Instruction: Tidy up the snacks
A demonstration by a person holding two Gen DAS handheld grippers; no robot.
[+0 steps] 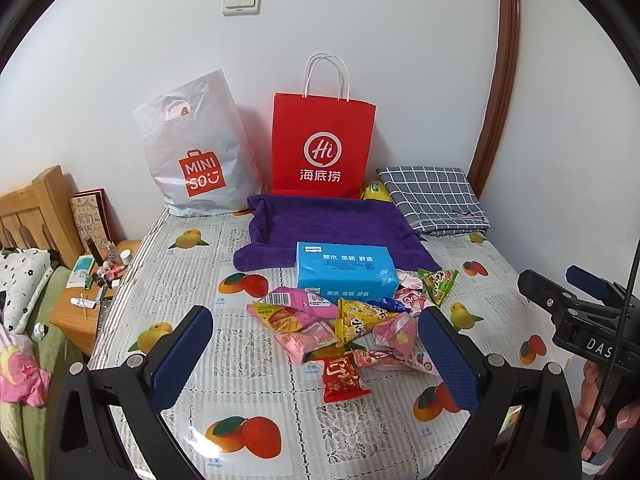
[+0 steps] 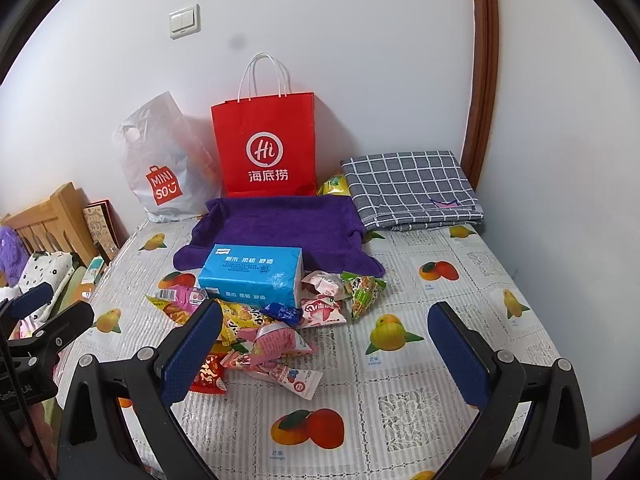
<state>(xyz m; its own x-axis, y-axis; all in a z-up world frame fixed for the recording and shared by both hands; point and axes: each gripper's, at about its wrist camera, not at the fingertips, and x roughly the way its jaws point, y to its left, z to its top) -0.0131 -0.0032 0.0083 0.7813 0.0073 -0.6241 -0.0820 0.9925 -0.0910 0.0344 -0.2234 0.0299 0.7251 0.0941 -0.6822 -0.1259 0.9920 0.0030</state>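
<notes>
A pile of small snack packets [image 1: 344,332] lies on the fruit-print tablecloth [image 1: 192,280], in front of a blue tissue pack [image 1: 344,272]; the pile also shows in the right wrist view [image 2: 260,332]. A red paper bag [image 1: 322,144] and a white MINISO plastic bag [image 1: 196,152] stand at the wall. My left gripper [image 1: 316,356] is open and empty, hovering just before the pile. My right gripper [image 2: 326,350] is open and empty, with the pile by its left finger; it also shows in the left wrist view [image 1: 560,284].
A purple towel [image 1: 328,228] lies behind the tissue pack. A folded grey checked cloth [image 1: 432,196] sits at the back right, a yellow packet [image 1: 374,190] beside it. A wooden nightstand [image 1: 92,304] with toiletries and a bed are to the left.
</notes>
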